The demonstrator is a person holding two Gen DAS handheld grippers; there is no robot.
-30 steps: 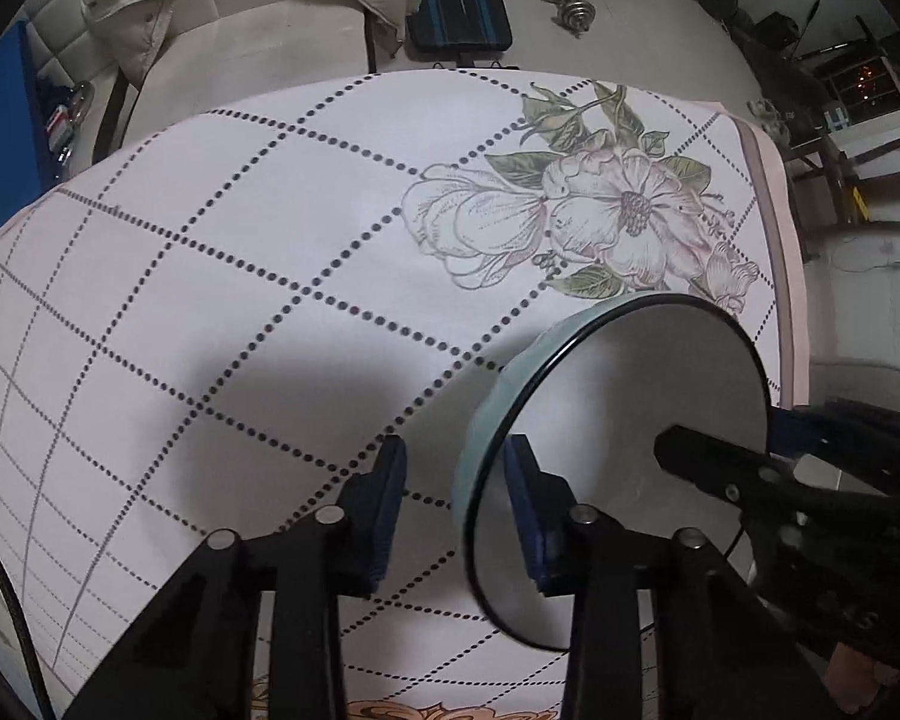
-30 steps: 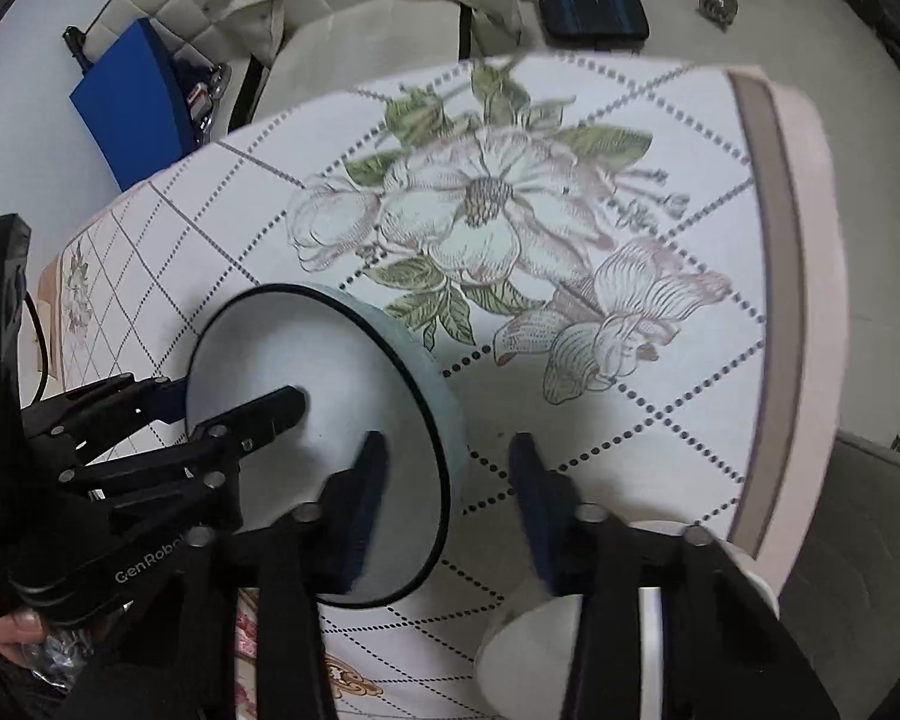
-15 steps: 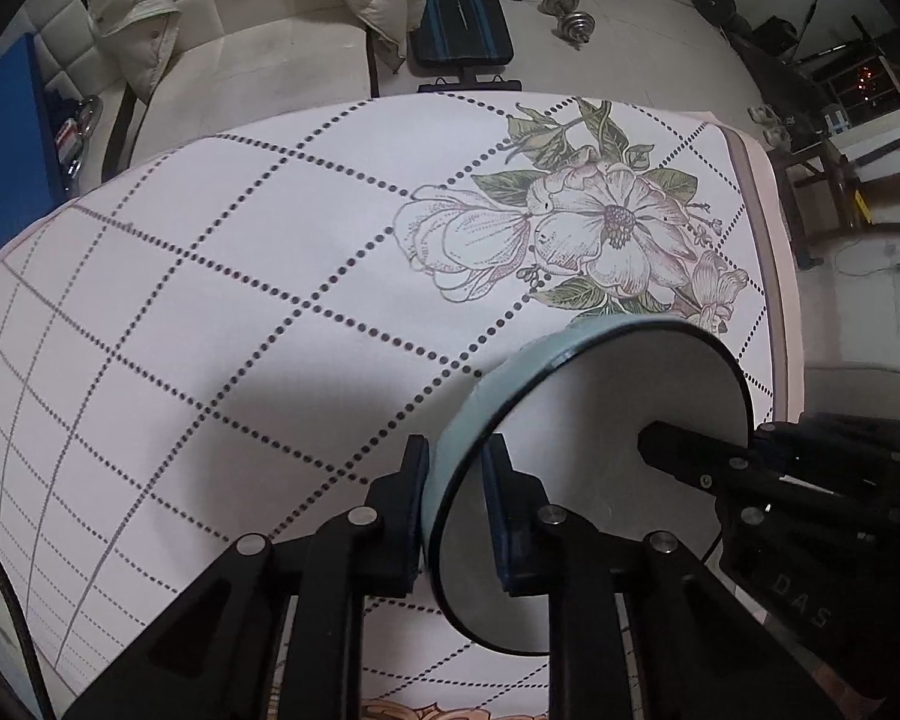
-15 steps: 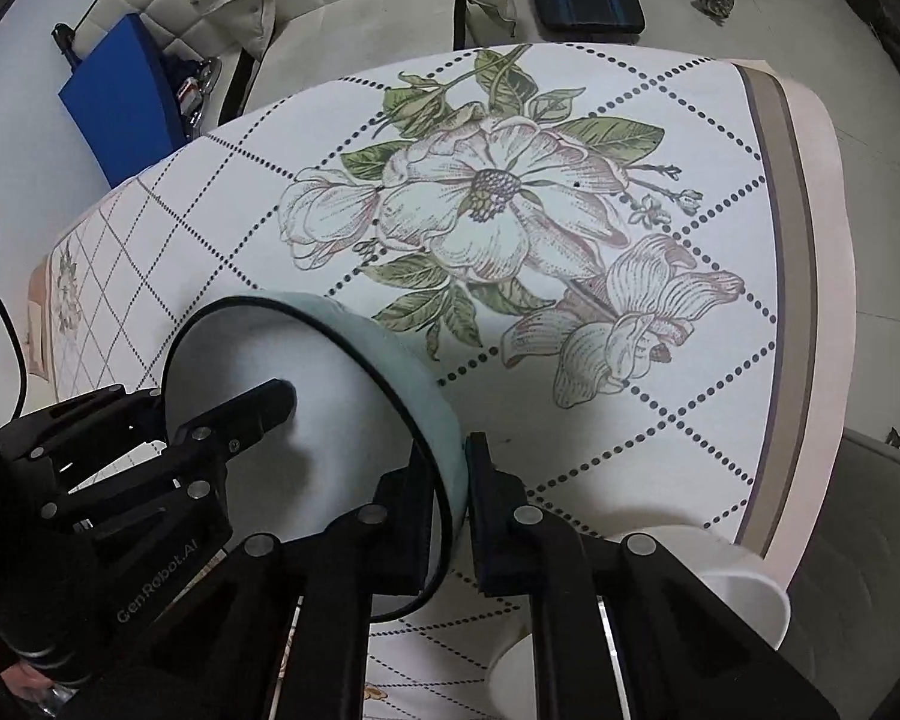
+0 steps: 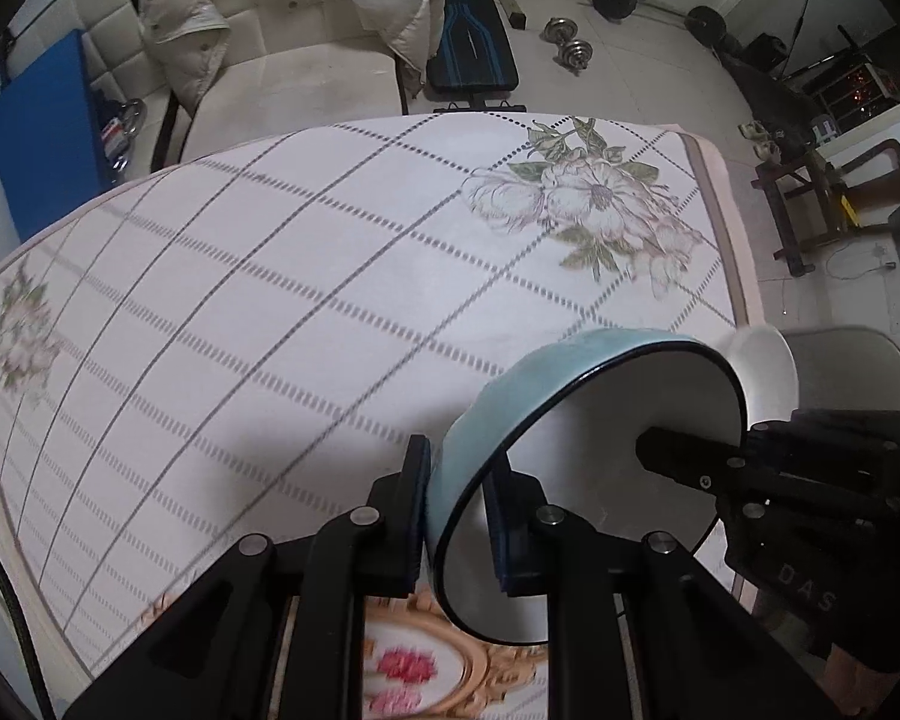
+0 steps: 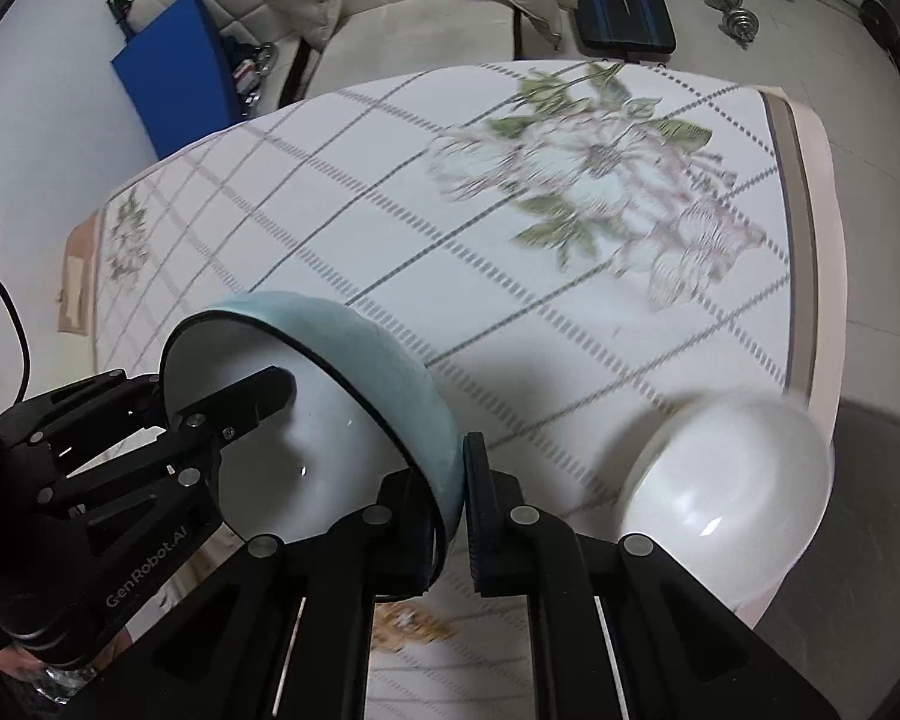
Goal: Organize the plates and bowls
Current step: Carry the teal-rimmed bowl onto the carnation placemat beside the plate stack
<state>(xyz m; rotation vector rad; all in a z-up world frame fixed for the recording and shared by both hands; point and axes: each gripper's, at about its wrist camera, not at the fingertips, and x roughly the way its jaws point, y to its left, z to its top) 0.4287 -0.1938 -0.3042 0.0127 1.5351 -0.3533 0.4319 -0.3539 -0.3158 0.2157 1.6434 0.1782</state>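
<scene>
A light-blue bowl (image 5: 510,402) with a white inside and dark rim is held above the table, gripped from both sides. My left gripper (image 5: 459,516) is shut on its left rim. My right gripper (image 6: 450,510) is shut on the opposite rim of the same bowl (image 6: 384,360). Each gripper shows in the other's view: the right one (image 5: 750,468) and the left one (image 6: 150,420). A white bowl (image 6: 732,480) sits on the table near its right edge; it also shows behind the blue bowl in the left wrist view (image 5: 762,360).
The table (image 5: 270,312) has a white checked cloth with flower prints. A grey chair (image 5: 852,366) stands past its right edge. A sofa (image 5: 270,60), a blue mat (image 5: 36,132), a weight bench (image 5: 474,48) and dumbbells (image 5: 564,48) lie beyond the far edge.
Both grippers closed on the blue bowl's opposite rims, then lifted it up and back from the table. The white bowl came fully into the right wrist view.
</scene>
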